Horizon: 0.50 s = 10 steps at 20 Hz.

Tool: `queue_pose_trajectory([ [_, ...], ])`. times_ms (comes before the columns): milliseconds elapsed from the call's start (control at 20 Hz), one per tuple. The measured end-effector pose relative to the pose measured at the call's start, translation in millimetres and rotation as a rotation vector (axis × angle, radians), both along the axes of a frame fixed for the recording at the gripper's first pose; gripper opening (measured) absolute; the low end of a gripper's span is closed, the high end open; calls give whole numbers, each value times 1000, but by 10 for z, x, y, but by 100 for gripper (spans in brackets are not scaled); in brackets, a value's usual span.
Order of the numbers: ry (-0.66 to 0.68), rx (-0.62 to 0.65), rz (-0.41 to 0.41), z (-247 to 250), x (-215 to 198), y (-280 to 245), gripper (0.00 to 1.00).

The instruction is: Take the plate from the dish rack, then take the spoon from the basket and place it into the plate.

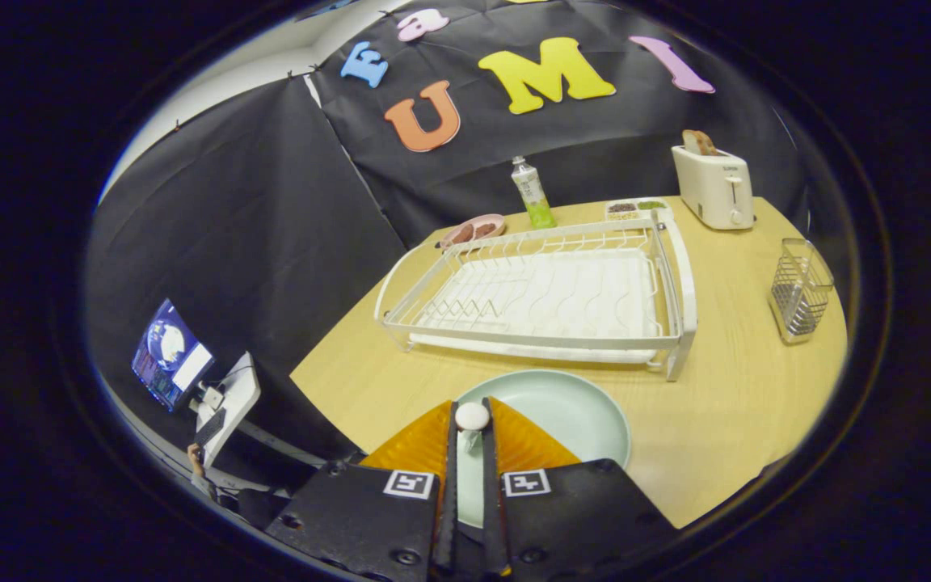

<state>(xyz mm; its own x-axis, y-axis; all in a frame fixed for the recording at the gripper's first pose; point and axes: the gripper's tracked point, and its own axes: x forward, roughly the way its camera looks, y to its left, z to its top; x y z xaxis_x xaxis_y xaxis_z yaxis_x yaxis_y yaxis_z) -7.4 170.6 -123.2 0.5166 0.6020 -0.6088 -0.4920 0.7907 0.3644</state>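
One hand-held gripper clenching spoon | over plate | wooden table

We see our gripper as two black blocks side by side, each with a flat matte top and a small square white marker printed with a black pattern near its inner front corner. Dark round screws sit along the near edges of both blocks. Ahead of each block spreads a ribbed orange wedge. Two slim black fingers run forward along the wedges' inner edges, standing close together and parallel.
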Motion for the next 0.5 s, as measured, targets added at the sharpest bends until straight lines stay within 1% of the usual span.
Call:
queue_pose_trajectory([
  [100, -16, -11, -4, 14, 37, -22, 20],
  [150, -30, -16, -10, 29, 53, -37, 24],
  [200, -40, -20, -18, 36, 82, -48, 35],
  [250, -45, -20, -23, 34, 91, -55, 42],
  [300, -50, -20, -25, 35, 106, -54, 55],
  [350, -56, -21, -28, 39, 116, -62, 59],
  [400, -67, -26, -35, 48, 135, -83, 68],
  [500, -100, -39, -58, 86, 178, -141, 79],
])
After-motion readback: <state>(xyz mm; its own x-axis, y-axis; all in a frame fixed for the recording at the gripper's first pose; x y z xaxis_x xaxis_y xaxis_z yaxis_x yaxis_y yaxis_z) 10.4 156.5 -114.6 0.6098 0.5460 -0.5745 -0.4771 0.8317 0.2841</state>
